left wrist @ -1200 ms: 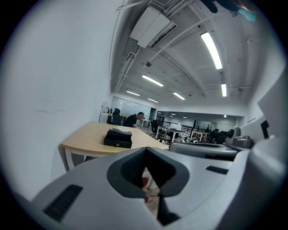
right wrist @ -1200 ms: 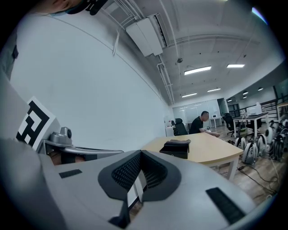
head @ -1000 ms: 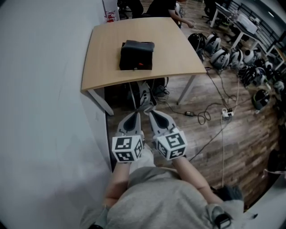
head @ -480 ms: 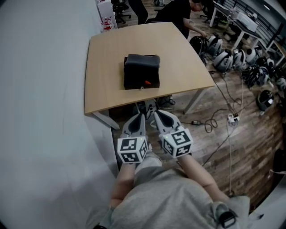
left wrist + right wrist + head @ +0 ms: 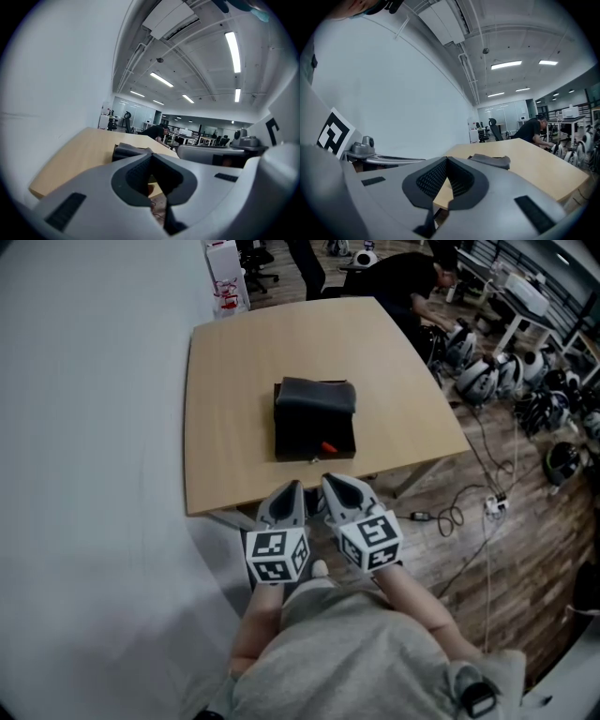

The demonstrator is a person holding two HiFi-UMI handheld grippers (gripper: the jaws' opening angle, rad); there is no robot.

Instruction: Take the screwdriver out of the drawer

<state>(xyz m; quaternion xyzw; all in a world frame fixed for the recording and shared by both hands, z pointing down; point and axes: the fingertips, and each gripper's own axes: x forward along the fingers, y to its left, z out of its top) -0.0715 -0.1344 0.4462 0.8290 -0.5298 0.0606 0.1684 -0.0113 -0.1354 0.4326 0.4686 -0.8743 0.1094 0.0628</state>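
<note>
I see the left gripper [image 5: 292, 487] and the right gripper [image 5: 331, 482] side by side at the near edge of the counter [image 5: 225, 409]. Each has its jaws pressed together with nothing between them. The black drawer box [image 5: 314, 413] sits mid-counter, well apart from both. A small red piece [image 5: 328, 447] shows at its near front. It's the only sign of the screwdriver, and I can't make out more.
</note>
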